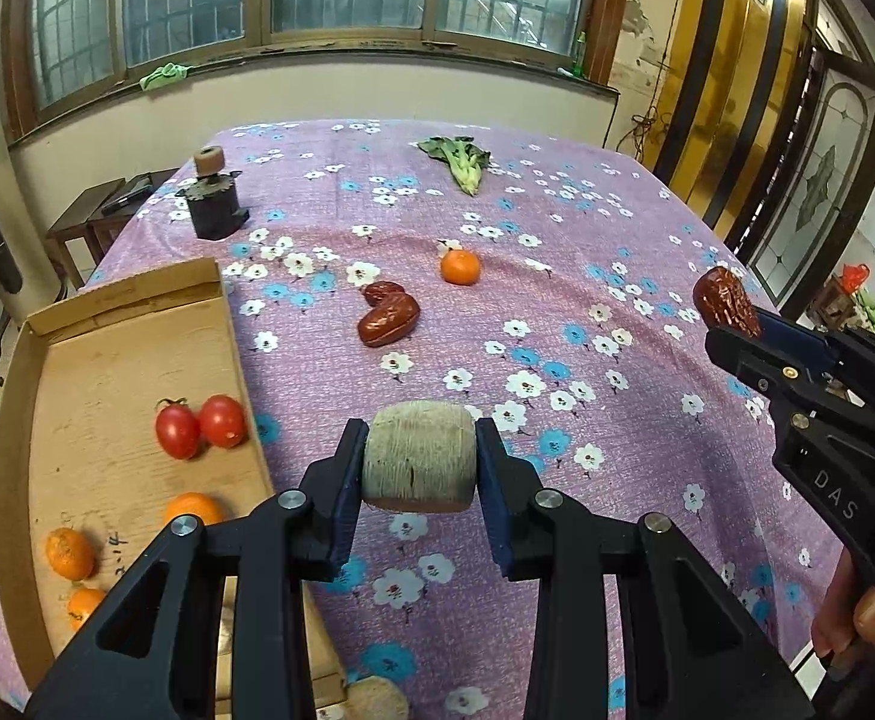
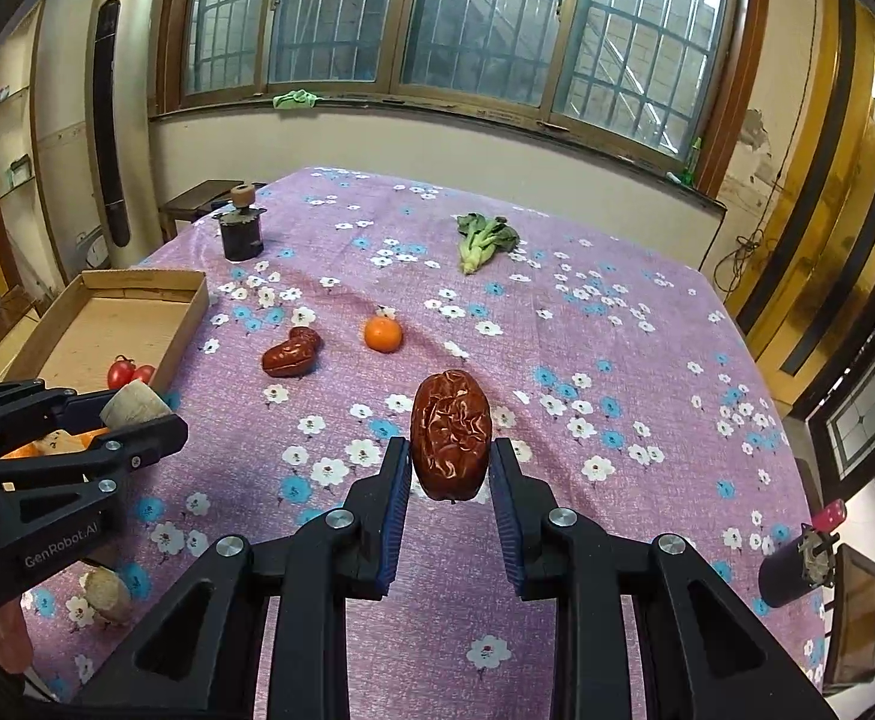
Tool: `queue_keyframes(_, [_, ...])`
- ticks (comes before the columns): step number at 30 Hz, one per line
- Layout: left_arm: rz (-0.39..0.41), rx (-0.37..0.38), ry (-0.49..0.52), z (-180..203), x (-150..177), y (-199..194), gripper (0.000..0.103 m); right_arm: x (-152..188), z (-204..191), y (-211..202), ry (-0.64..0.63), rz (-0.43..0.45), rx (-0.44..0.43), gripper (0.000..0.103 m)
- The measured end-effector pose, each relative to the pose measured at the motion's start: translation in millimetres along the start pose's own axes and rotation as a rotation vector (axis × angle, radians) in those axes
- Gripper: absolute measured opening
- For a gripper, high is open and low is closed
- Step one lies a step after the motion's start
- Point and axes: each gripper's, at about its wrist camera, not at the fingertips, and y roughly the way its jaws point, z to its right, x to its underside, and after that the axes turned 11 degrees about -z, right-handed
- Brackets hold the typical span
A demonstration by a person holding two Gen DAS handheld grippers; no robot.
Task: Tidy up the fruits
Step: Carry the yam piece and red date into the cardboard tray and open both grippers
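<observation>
Two tools loaded | left tool (image 1: 418,463) clamps pale chunk (image 1: 418,456) | right tool (image 2: 451,468) clamps jujube (image 2: 451,432) (upright)

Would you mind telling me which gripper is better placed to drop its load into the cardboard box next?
Left. The left gripper holds its beige chunk right beside the cardboard box, while the right gripper holds its red date farther away.

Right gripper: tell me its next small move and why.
Probably carry it left toward the cardboard box. The right gripper is shut on a red date, lifted off the tablecloth, and the box already holds cherry tomatoes, so the date likely goes there.
</observation>
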Motion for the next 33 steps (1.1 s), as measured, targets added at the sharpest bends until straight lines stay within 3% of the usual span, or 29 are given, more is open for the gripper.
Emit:
queue_keyframes(12, [0.029, -0.048, -0.089, -51.9, 13.8, -18.3, 0.032, -5.0, -32.9, 9.2, -0.044, -0.042, -0.145, 0.027])
queue_keyframes(15, [0.030, -0.063, -0.119, -69.3, 18.3, -20.4, 0.033, -8.2, -45.1, 16.7, -0.044, -0.072, -0.308, 0.027])
queue_keyframes(20, [0.036, -0.092, -0.168, -99.7, 26.2, -25.1, 0.033, -12.0, -66.1, 27.8, -0.057, -0.103, -0.420, 0.027])
queue_keyframes(33, [0.037, -0.165, -0.289, -171.1, 37.1, -27.1, 0.033, -39.1, -137.9, 57.5, -0.127, -0.172, -0.545, 0.027])
